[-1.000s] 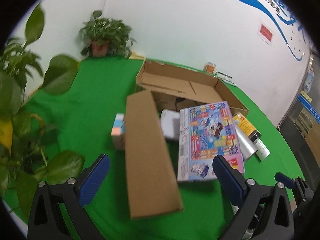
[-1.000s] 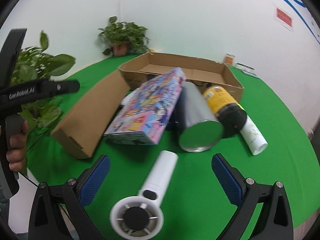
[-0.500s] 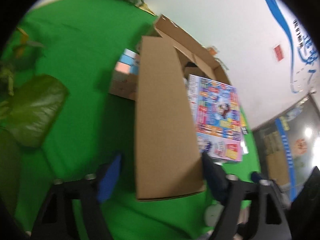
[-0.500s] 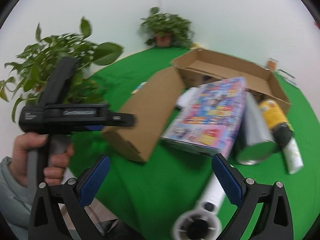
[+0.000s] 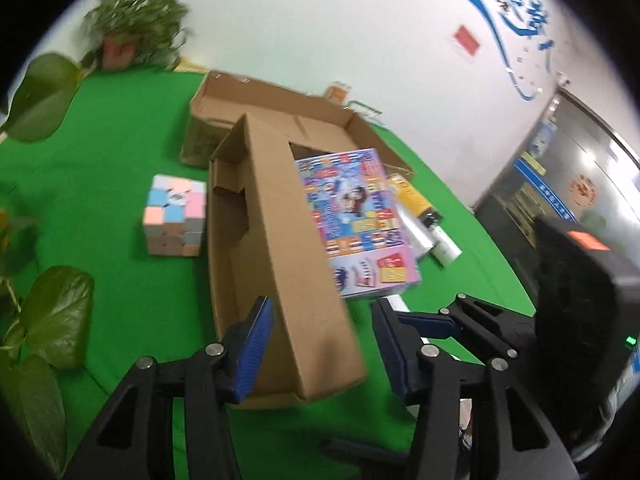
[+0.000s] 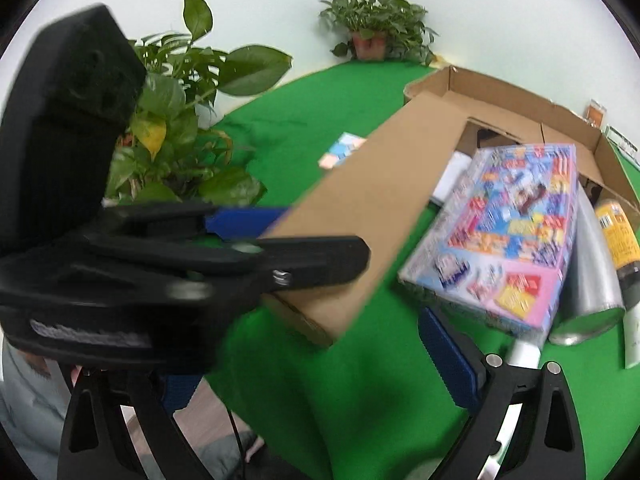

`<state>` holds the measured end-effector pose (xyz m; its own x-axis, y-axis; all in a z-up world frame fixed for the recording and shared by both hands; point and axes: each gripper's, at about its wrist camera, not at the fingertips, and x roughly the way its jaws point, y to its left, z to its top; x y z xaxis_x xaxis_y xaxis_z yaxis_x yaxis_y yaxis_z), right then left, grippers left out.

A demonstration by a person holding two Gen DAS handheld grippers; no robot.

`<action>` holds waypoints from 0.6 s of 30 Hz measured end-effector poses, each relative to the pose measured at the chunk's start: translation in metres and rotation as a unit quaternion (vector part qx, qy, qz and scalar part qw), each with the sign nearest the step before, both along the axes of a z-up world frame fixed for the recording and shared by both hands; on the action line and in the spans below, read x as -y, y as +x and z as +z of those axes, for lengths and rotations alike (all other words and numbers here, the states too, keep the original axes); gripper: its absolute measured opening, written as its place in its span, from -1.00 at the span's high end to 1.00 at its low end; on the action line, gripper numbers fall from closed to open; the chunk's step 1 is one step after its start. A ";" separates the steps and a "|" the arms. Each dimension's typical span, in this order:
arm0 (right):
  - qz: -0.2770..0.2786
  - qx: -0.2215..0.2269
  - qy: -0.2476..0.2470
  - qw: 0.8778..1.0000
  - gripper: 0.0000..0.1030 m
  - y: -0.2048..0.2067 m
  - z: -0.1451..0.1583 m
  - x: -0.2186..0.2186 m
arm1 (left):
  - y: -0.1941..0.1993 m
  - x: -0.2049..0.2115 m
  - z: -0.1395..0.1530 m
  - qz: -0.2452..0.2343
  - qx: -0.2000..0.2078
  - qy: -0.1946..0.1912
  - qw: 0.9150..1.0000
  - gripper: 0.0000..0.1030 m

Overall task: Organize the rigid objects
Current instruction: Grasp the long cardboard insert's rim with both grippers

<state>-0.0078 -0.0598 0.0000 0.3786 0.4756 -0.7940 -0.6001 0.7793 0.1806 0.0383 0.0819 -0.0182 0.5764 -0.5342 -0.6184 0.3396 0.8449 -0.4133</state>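
The long brown cardboard box (image 5: 280, 248) lies on the green tabletop (image 5: 104, 184), its near end between the blue pads of the left gripper (image 5: 320, 344). Those jaws have just been closing around that end; the left pad looks to touch the box's open side, while whether the right pad presses on it cannot be told. In the right wrist view the same box (image 6: 372, 208) runs diagonally, with the left gripper (image 6: 256, 236) reaching onto its near end from the left.

Just right of the box, a colourful picture box (image 5: 356, 220) leans over other things. Beside it lie a silver cylinder (image 6: 592, 280), a yellow can with a black cap (image 6: 618, 244) and a white tube (image 5: 444, 244). A pastel puzzle cube (image 5: 176, 216) stands on the tabletop just left of the long box. Behind them sits a large open shallow carton (image 5: 280, 108).

The right gripper (image 6: 320, 360) hangs over the bare green in front of the picture box, its jaws wide apart with nothing between them.

A potted plant (image 6: 374, 28) stands at the far corner, and a leafy plant (image 6: 188, 120) at the tabletop's left edge.
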 end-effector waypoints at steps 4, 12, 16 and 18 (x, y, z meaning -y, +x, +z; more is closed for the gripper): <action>-0.025 -0.020 -0.011 0.999 -0.89 -0.002 -0.001 0.034 | 0.001 0.001 -0.002 -0.034 0.017 -0.044 0.998 0.02; -0.146 0.023 0.024 0.989 -0.67 0.043 0.054 0.101 | -0.002 0.019 -0.016 -0.081 0.001 -0.053 0.995 0.02; -0.133 0.014 0.028 0.991 -0.36 0.073 0.060 0.071 | -0.003 0.024 -0.022 -0.082 -0.004 -0.049 0.995 0.03; -0.104 0.006 0.020 0.994 -0.26 0.080 0.052 0.047 | -0.003 0.018 -0.024 -0.070 -0.011 -0.057 0.996 0.02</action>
